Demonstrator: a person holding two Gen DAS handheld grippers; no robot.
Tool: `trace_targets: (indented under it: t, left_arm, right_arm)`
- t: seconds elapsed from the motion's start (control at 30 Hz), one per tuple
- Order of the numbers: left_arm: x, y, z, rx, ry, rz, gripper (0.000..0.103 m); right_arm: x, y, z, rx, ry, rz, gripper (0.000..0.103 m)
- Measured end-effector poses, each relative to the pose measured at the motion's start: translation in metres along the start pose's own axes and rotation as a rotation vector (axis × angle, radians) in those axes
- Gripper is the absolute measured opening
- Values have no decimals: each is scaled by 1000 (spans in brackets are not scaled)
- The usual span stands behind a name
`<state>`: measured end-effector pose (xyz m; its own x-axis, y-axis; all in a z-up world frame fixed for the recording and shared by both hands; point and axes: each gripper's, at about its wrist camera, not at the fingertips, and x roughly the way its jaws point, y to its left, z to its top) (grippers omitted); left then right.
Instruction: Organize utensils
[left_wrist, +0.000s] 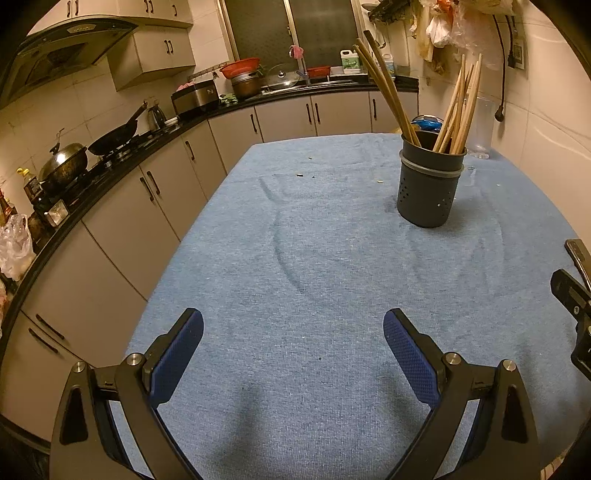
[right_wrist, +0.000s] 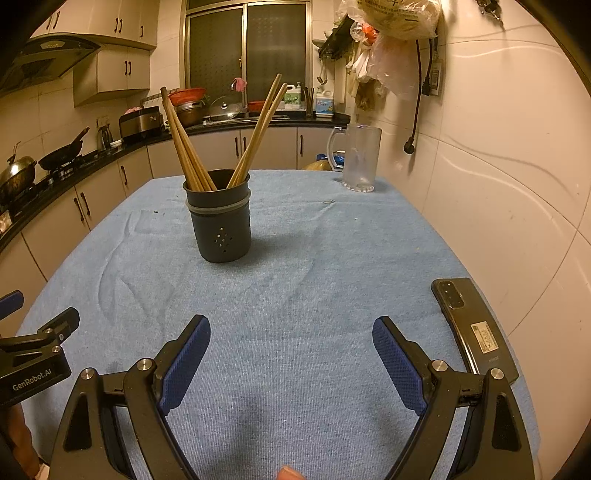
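Note:
A dark grey perforated utensil holder (left_wrist: 428, 184) stands upright on the blue tablecloth (left_wrist: 314, 258), with several wooden chopsticks (left_wrist: 458, 107) standing in it. It also shows in the right wrist view (right_wrist: 221, 221), with the chopsticks (right_wrist: 188, 147) leaning both ways. My left gripper (left_wrist: 293, 332) is open and empty, low over the cloth, well short of the holder. My right gripper (right_wrist: 291, 339) is open and empty, also short of the holder. No loose utensil shows on the cloth.
A black phone (right_wrist: 472, 328) lies at the table's right edge by the tiled wall. A clear glass mug (right_wrist: 360, 158) stands at the far right corner. Kitchen counter with pans (left_wrist: 110, 140) runs along the left. The left gripper's body (right_wrist: 33, 354) shows at the right view's left edge.

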<state>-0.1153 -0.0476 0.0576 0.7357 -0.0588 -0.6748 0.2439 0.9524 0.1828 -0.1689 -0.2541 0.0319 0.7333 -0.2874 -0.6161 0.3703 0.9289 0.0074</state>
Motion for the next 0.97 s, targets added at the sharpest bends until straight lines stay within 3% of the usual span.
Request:
trace_targets:
  t: [0.7,0.97]
  left_arm:
    - [-1,-2,0,-3,1,-5,98]
    - [24,24,9,-70,78,22,98]
  right_arm:
    - [0,1,-1,0,3,2,92]
    - [22,-24,1,57,78,41,92]
